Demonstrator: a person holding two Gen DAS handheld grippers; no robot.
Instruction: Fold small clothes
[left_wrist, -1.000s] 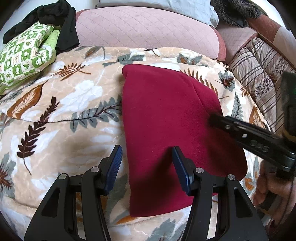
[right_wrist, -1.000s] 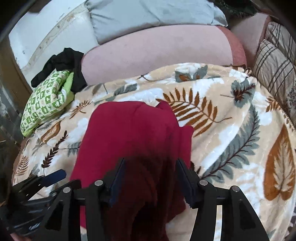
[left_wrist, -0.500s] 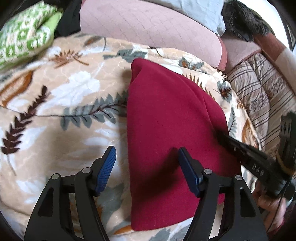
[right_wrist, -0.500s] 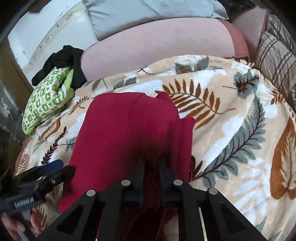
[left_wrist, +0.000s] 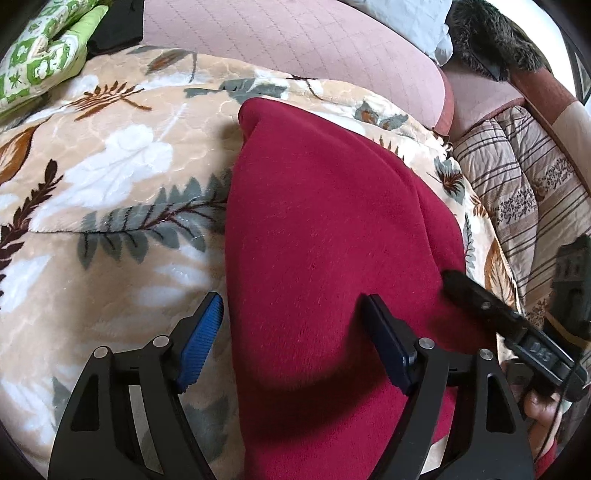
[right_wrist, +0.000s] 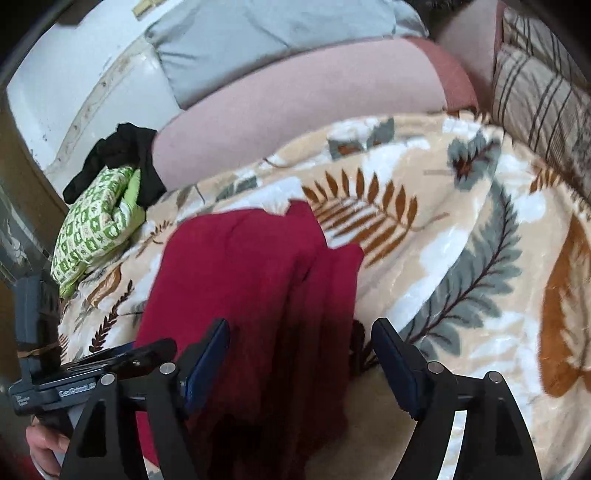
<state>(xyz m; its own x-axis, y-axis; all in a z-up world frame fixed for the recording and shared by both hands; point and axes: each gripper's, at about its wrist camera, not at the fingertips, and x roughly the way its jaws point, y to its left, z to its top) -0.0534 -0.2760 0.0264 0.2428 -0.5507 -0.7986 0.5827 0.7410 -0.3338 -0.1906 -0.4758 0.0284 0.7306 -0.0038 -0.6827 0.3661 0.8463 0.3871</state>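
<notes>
I see the red garment (left_wrist: 325, 258) lying folded lengthwise on the leaf-print blanket (left_wrist: 110, 206), its long axis running from the near edge toward the far edge, where the blanket meets a pink cushion (left_wrist: 295, 40). My left gripper (left_wrist: 291, 339) hangs over the garment's near end; its jaws are opening and stand wide, the left blue pad over bare blanket just beside the cloth's left edge, the right pad over the cloth. Nothing is pinched between them. My right gripper (right_wrist: 299, 358) is over the garment's right side, where loose folds and a sleeve-like flap (right_wrist: 332, 280) lie stacked; its jaws are also opening, wide, with cloth showing between the pads but not pressed by either. From the left wrist view, the right gripper's finger reaches in over the garment's right edge, with a hand (left_wrist: 539, 410) behind it. At the blanket's far left corner sits a green-and-white patterned bundle (right_wrist: 96, 225) touching a black garment (right_wrist: 122, 158). A striped quilt (left_wrist: 524, 184) borders the blanket's right edge. No containers are visible. The right wrist view is somewhat blurred.
</notes>
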